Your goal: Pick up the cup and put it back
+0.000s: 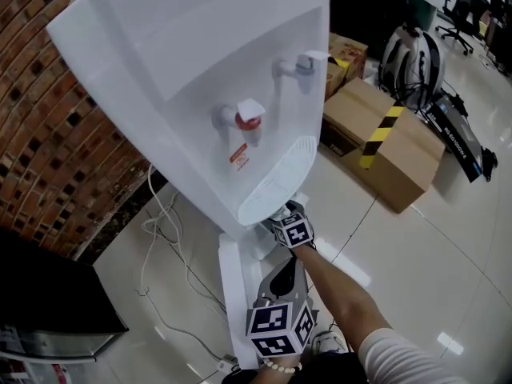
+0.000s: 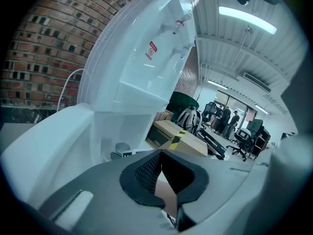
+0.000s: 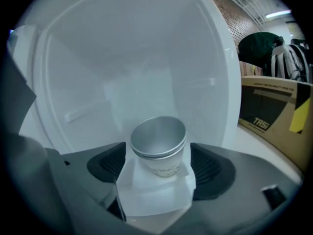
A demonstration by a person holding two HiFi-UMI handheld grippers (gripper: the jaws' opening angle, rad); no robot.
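A paper cup (image 3: pixel 159 146) with a silvery inside stands upright on a white ledge (image 3: pixel 154 195) in the lower recess of the white water dispenser (image 1: pixel 200 78). My right gripper (image 3: pixel 157 164) is open around it, a dark pad on either side and a thin gap to each. In the head view the right gripper (image 1: pixel 290 226) reaches under the dispenser's drip tray, which hides its jaws and the cup. My left gripper (image 1: pixel 290 269) hangs behind it, lower in the picture, above the forearm. Its tips (image 2: pixel 160 153) meet, shut on nothing.
The dispenser has a red tap (image 1: pixel 248 122) and a grey tap (image 1: pixel 302 64). A brick wall (image 1: pixel 40 134) is at the left, cables (image 1: pixel 164 238) lie on the floor. At the right lie a cardboard box (image 1: pixel 384 146) with striped tape and a backpack (image 1: pixel 412 62).
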